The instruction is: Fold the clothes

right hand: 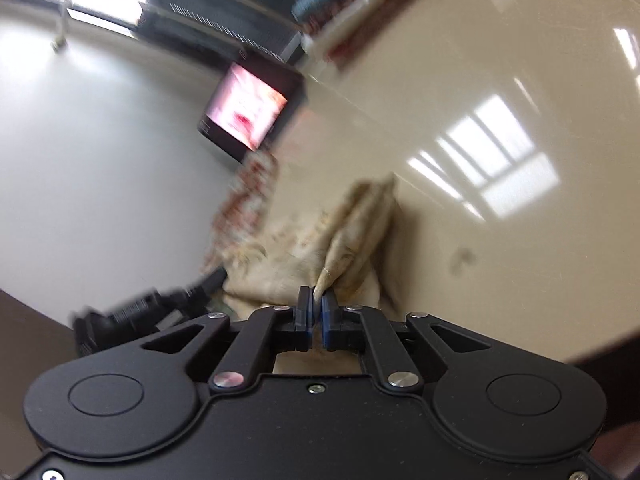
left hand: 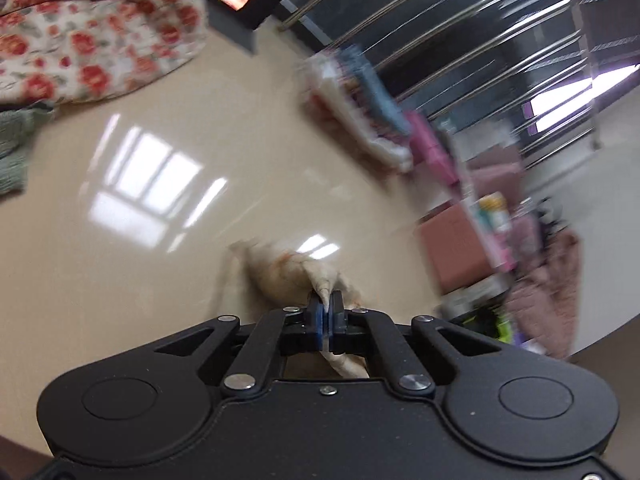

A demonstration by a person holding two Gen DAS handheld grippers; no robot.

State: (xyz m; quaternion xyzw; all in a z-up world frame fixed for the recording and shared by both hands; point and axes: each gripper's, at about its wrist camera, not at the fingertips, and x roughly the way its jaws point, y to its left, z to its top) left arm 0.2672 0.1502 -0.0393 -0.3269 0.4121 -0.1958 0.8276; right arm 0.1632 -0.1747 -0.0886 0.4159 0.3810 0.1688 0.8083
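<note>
A cream garment [left hand: 288,276] with faint orange print lies bunched on the glossy beige table [left hand: 140,220]. My left gripper [left hand: 327,304] is shut on a pinched fold of it, with cloth trailing back under the jaws. In the right wrist view the same cream garment [right hand: 320,248] rises in a crumpled heap, and my right gripper [right hand: 317,300] is shut on a pointed fold of it. The other gripper [right hand: 132,316], black and blurred, shows at the lower left of that view.
A red-flowered cloth [left hand: 88,32] and a green knit piece [left hand: 12,148] lie at the table's far left. A stack of folded clothes [left hand: 360,112] sits at the far edge. A lit tablet [right hand: 248,108] stands nearby. Pink and colourful items [left hand: 500,220] crowd the right.
</note>
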